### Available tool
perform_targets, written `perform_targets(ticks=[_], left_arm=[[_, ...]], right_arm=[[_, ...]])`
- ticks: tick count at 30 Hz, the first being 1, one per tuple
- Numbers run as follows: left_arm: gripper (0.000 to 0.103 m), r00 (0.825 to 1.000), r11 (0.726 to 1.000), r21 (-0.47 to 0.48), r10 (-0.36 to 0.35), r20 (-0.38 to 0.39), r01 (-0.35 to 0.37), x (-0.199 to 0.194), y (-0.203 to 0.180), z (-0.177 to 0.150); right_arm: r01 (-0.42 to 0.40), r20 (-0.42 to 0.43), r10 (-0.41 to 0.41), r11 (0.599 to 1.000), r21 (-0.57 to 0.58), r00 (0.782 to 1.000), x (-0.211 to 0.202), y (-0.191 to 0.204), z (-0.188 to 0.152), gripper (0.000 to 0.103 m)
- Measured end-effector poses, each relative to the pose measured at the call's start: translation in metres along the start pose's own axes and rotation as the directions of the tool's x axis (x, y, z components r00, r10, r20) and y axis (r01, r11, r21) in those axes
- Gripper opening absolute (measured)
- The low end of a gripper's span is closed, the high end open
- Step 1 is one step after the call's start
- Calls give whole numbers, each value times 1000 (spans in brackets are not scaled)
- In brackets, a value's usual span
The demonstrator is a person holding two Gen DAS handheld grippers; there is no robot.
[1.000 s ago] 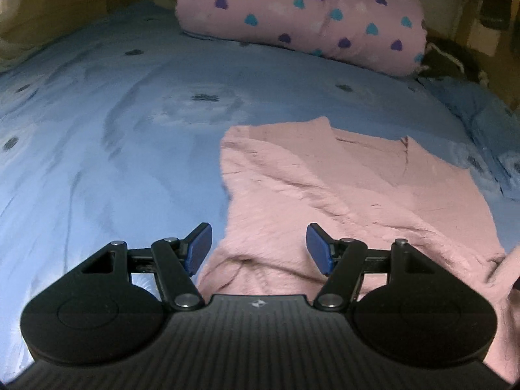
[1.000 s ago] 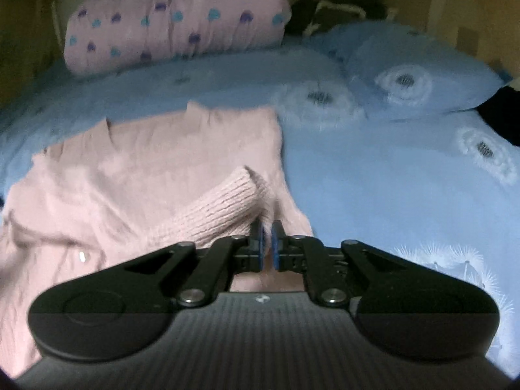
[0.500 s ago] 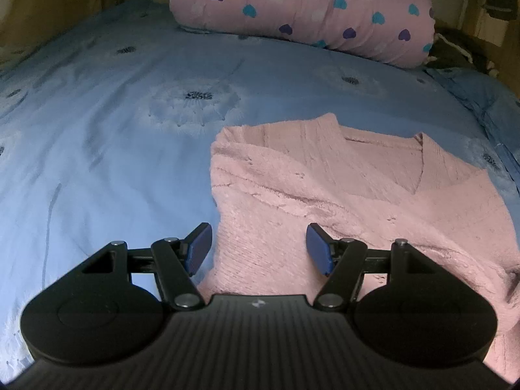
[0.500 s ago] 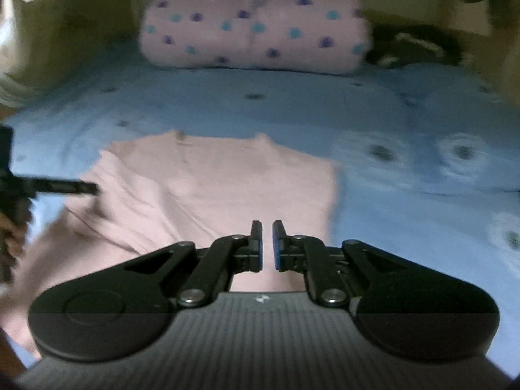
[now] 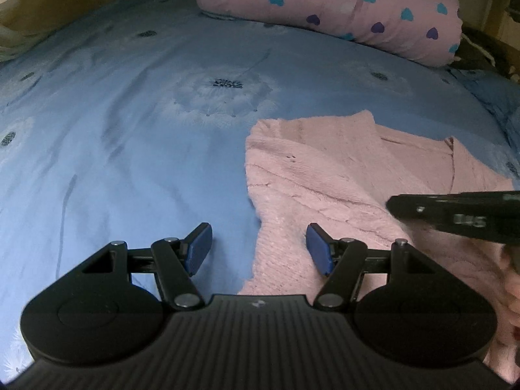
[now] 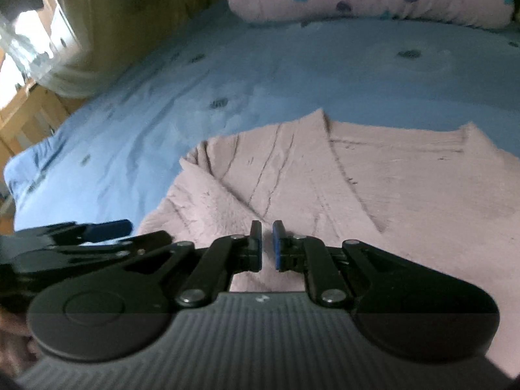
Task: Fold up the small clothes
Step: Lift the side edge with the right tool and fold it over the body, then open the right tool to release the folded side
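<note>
A pink knitted cardigan [image 5: 341, 182] lies spread face-up on a bed covered by a blue sheet with a dandelion print [image 5: 136, 123], its V-neck pointing toward the head of the bed, where a pink bolster dotted with blue and purple hearts [image 5: 341, 3] rests across the far edge. The left gripper [image 5: 258, 250] hovers low over the garment's left-hand edge, its blue-padded fingers [image 5: 198, 248] standing well apart and holding nothing: one pad hangs over bare sheet, the other over the pink knit, with the cardigan's side edge running between them. The right gripper [image 6: 266, 243], seen from its own camera over the middle of the cardigan [image 6: 373, 195], has its fingers [image 6: 256, 243] drawn almost together with only a narrow slit between the pads and no cloth caught in it. In the left wrist view the right gripper [image 5: 455, 214] enters from the right edge as a blurred dark bar above the knit, with part of a hand [image 5: 512, 295] visible below it. In the right wrist view the left gripper [image 6: 97, 234] shows at the lower left, just beside the cardigan's edge. A wooden wall panel [image 6: 146, 9] stands beyond the bed at the left
</note>
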State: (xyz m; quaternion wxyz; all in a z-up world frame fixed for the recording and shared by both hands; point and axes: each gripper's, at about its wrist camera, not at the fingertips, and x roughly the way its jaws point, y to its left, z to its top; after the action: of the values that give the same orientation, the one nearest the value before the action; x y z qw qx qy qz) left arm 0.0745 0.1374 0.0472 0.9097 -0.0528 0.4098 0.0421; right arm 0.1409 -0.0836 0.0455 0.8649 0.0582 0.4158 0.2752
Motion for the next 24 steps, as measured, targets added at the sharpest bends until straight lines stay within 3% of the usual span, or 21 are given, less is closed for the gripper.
perform_targets(ticks=[4, 7, 8, 14, 15, 17, 19, 22, 24], left_arm=[[70, 1000, 1000, -12, 11, -3, -11, 2, -1, 1], [70, 1000, 1000, -17, 21, -3, -21, 1, -3, 3], [70, 1000, 1000, -18, 23, -3, -23, 1, -4, 3], [70, 999, 999, -13, 37, 1, -37, 1, -8, 3], [70, 999, 999, -12, 37, 6, -37, 0, -9, 3], [70, 999, 999, -15, 35, 27, -35, -3, -10, 3], [70, 998, 1000, -29, 3, 69, -1, -9, -8, 5], [70, 991, 998, -28, -54, 120, 58, -18, -10, 5], [70, 992, 998, -11, -52, 111, 54, -16, -15, 4]], right_arm=[[48, -6, -48, 997, -67, 999, 18, 5, 3, 13], [61, 2, -61, 994, -89, 998, 16, 2, 2, 56], [54, 11, -54, 994, -90, 999, 15, 1, 2, 57], [-18, -38, 14, 994, -104, 999, 19, -4, 1, 52], [-26, -39, 21, 993, -112, 999, 20, -3, 0, 47], [-65, -55, 59, 992, -106, 997, 21, -2, 0, 12], [-93, -54, 88, 991, -92, 995, 18, 2, 2, 11], [-45, 70, 57, 986, -163, 996, -2, 12, 5, 10], [1, 134, 16, 992, -126, 991, -12, 5, 9, 10]])
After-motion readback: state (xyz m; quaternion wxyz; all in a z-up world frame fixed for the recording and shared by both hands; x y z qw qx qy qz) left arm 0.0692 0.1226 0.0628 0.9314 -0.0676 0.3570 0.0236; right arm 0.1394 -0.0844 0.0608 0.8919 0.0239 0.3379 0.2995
